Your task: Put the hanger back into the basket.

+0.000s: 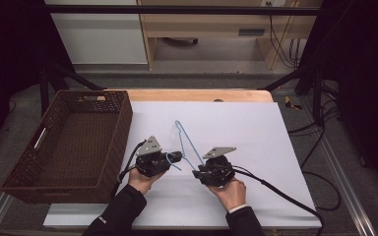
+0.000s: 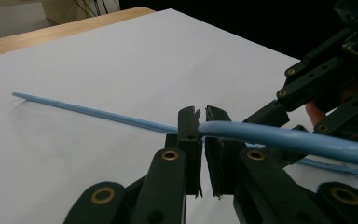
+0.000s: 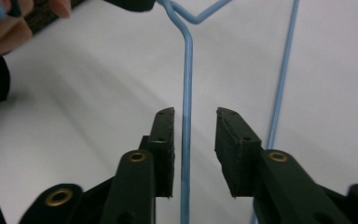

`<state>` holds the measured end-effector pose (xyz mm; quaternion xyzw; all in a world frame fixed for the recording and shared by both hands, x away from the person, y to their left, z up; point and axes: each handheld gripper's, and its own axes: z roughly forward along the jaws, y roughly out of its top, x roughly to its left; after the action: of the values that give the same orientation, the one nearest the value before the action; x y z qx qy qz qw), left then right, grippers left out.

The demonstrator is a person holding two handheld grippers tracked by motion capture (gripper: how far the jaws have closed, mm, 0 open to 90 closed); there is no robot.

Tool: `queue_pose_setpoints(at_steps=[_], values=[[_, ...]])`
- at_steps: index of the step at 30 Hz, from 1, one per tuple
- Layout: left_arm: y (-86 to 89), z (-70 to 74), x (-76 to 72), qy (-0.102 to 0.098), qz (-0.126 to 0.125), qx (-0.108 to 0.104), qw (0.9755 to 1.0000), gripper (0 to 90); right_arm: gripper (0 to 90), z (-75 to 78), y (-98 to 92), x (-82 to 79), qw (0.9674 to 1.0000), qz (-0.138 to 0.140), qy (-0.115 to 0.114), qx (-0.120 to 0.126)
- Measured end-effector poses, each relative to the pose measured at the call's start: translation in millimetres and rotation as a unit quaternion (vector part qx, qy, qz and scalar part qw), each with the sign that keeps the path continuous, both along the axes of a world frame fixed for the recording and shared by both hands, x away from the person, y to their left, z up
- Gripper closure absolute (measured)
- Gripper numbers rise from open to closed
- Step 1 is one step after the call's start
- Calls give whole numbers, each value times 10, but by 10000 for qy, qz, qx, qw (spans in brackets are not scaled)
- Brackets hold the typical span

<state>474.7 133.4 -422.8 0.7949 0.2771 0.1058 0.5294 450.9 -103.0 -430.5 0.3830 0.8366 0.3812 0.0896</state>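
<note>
Apparent job: getting the blue wire hanger (image 1: 186,142) off the white sheet (image 1: 256,142) and, by a fair guess, into the brown woven basket (image 1: 66,147) at the left of the high view; not far along, judging from how things lie; hanger at centre frame, low over the sheet between the two grippers, well apart from the basket; basket looks bare inside; lift, carry across and release all left to do.

Nearest, at lower centre of the high view: two hands in dark sleeves, each round a gripper body; left gripper (image 1: 176,157) just left of centre, right gripper (image 1: 197,173) just right of it and a little lower.

Left gripper (image 2: 202,122), in its own view: jaws all but together at middle frame, clamped on a thick blue run of the hanger (image 2: 279,137) that crosses from the right edge into the tips; thinner blue wire running on toward the left edge, close over the sheet.

Right gripper (image 3: 193,126), in its own view: jaws apart at lower centre, a straight blue wire (image 3: 186,93) standing in the gap; left pad close beside the wire, contact hard to tell; right pad plainly off it; so not clamped, nothing held; second wire (image 3: 284,70) passing outside the right jaw; twisted neck of the hanger near the top edge.

Farther off, upper part of the high view: bare wooden table edge (image 1: 197,95) beyond the sheet; pale cabinet (image 1: 202,24) against the back.
</note>
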Motion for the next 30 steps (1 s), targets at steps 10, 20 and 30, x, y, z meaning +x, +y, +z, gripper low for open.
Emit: queue_pose_setpoints(at_steps=[10,20,30], values=[[-21,23,-45,-172,-5,177,9997,830,872,-23,49,-19,9998,4,109,-146],[177,229,-271,-648,13,753,9951,525,875,257,-148,-35,9992,343,-151,-164],[290,338,-516,-1087,126,1699,9794,198,875,519,-334,-113,9931,1165,74,137]])
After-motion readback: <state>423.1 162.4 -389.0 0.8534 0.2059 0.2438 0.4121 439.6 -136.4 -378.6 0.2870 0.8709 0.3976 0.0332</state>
